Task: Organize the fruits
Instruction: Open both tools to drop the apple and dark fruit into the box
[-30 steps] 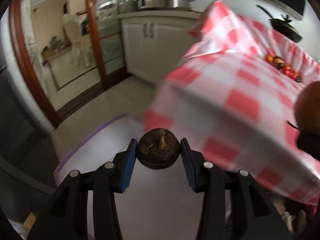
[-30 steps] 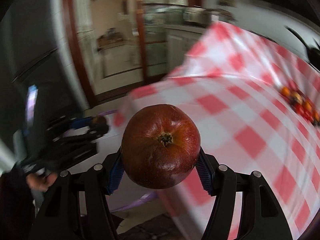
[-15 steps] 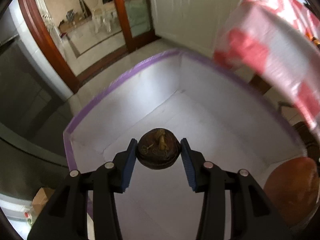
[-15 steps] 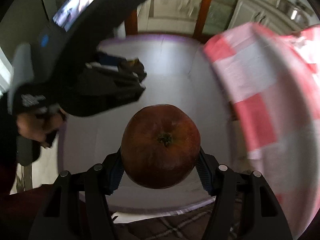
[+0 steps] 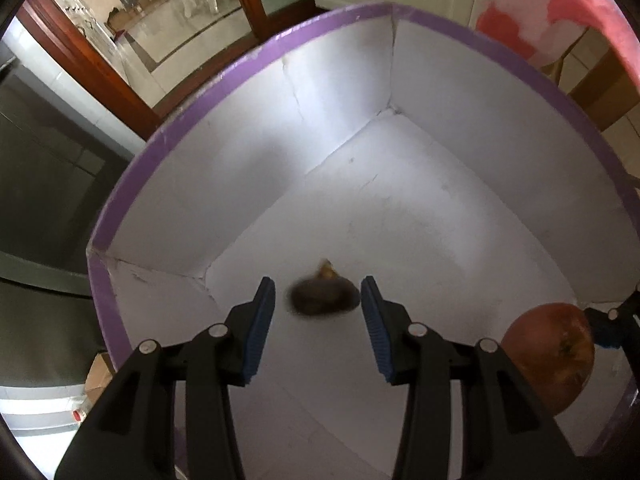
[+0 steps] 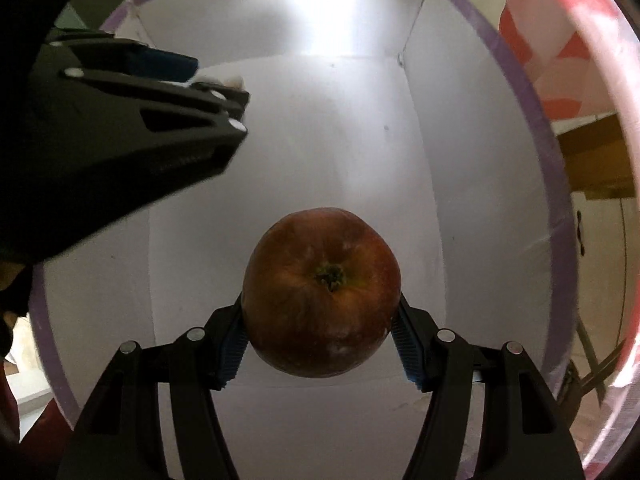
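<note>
My left gripper (image 5: 318, 304) is open over a white box with a purple rim (image 5: 256, 52). A small dark brown fruit (image 5: 322, 296) is blurred between its blue pads, free of both. My right gripper (image 6: 320, 340) is shut on a red apple (image 6: 322, 296) and holds it above the box floor (image 6: 328, 132). The apple also shows in the left wrist view (image 5: 550, 356) at the lower right. The left gripper shows in the right wrist view (image 6: 160, 92) at the upper left.
The red and white checked tablecloth (image 5: 560, 4) hangs just beyond the box's right wall, also seen in the right wrist view (image 6: 560, 60). A wooden door frame (image 5: 92, 64) and tiled floor lie past the box's far side.
My left gripper has opened and let go of the small brown fruit, which is dropping into the box. Both grippers have moved lower into the box. The right still holds the apple.
</note>
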Demonstrator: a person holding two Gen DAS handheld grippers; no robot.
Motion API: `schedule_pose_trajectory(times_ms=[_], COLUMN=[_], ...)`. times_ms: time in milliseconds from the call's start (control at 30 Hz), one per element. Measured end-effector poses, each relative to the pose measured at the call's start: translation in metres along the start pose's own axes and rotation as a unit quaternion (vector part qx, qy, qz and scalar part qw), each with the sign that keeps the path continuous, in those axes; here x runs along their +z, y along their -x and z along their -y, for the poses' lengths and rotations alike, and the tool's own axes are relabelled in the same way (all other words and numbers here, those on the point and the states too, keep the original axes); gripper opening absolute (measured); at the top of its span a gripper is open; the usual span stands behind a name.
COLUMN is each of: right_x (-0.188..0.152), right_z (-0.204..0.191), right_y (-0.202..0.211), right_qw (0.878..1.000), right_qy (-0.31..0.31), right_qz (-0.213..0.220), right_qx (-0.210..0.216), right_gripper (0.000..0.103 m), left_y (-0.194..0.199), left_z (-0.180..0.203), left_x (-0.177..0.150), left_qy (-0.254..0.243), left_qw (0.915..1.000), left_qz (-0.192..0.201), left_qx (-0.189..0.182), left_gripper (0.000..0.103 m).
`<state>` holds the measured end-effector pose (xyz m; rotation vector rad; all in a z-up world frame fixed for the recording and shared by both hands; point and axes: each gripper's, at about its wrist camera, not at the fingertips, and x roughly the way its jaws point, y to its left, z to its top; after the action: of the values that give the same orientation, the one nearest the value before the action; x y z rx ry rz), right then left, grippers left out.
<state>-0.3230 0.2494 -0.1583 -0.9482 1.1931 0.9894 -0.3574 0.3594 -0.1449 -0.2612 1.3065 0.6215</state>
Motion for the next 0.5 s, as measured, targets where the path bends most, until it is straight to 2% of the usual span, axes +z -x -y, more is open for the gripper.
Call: schedule_pose_trajectory(times_ms=[167, 233, 300, 400, 500], right_x=[-0.007, -0.009, -0.010, -0.015, -0.028], right_z=[0.006, 0.008, 0.009, 0.011, 0.012], right_y=[-0.002, 0.008, 0.019, 0.041, 0.062], right_qw=[1.000, 1.000, 1.000, 0.998, 0.997], right_qy=[-0.010, -0.014, -0.014, -0.015, -0.012], right_qz=[-0.011, 0.006, 0.022, 0.049, 0.068], right_qx=[0.000, 0.006, 0.010, 0.025, 0.033], right_gripper=[0.064, 0.067, 0.077, 0.078, 0.078], left_y=[-0.001, 0.000, -0.002, 0.001, 0.015], left_z=[-0.001, -0.003, -0.005, -0.007, -0.008], left_x=[-0.001, -0.001, -0.001, -0.001, -0.001], left_qy=[-0.004, 0.001, 0.006, 0.011, 0.016], left_qw=[1.0000, 0.9999, 0.9999, 0.9998, 0.9987], left_qz=[-0.006, -0.003, -0.001, 0.007, 0.044], left_qx=[-0.004, -0.011, -0.014, -0.016, -0.017], left_gripper=[0.068, 0.077, 0.079, 0.079, 0.079])
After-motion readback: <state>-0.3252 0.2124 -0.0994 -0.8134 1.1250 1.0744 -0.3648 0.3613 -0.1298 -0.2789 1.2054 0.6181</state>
